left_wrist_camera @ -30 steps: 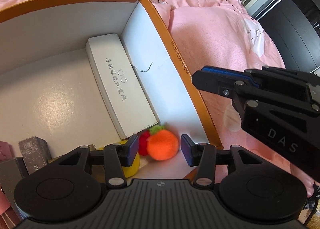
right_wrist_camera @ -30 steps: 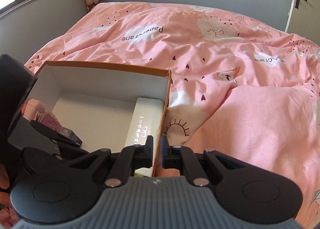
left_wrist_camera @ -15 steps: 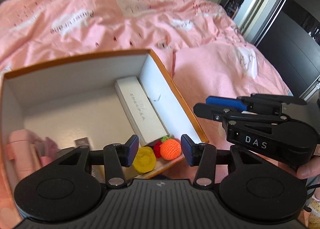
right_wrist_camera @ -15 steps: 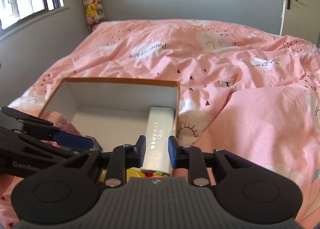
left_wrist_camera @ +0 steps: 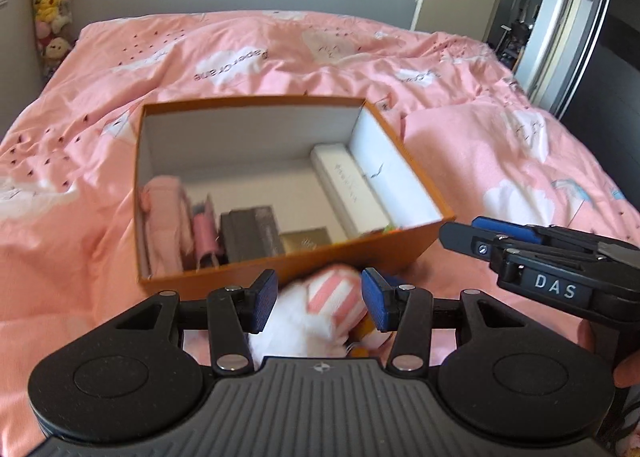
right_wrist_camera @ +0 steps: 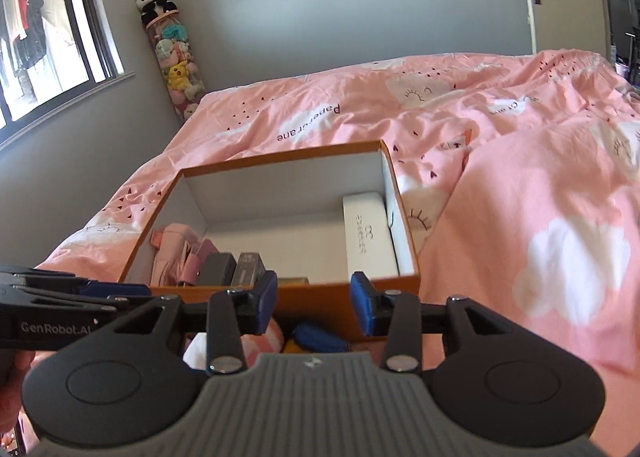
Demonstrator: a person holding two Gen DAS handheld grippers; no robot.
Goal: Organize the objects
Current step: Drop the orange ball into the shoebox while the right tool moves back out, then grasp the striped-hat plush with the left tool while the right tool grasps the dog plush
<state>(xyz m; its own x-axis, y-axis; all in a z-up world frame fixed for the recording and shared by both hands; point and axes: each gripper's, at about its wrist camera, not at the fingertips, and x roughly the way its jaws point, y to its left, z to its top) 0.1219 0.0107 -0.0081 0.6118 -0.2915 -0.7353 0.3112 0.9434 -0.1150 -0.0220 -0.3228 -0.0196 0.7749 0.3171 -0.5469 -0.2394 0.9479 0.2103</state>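
Judging from how the orange cardboard box point(left_wrist_camera: 352, 257) sits on the pink duvet point(left_wrist_camera: 500, 145), the sorting looks partly done: several things are already packed and a few wait outside. Along the box's right wall lies a long white case point(right_wrist_camera: 366, 235); at the left end is a bundle of pink fabric point(right_wrist_camera: 176, 253), with two dark small boxes point(right_wrist_camera: 232, 269) and a gold one point(left_wrist_camera: 306, 243) beside it. The middle of the floor is bare.

Just in front of the near wall, outside the box, lie a pink-and-white striped soft toy point(left_wrist_camera: 336, 297), a blue item point(right_wrist_camera: 318, 337) and something yellow, too hidden to name.

The left gripper point(left_wrist_camera: 318, 301) hovers part-open with the striped toy showing between its pads, not pinched. The right gripper point(right_wrist_camera: 314, 307) is opening, nothing between its jaws.
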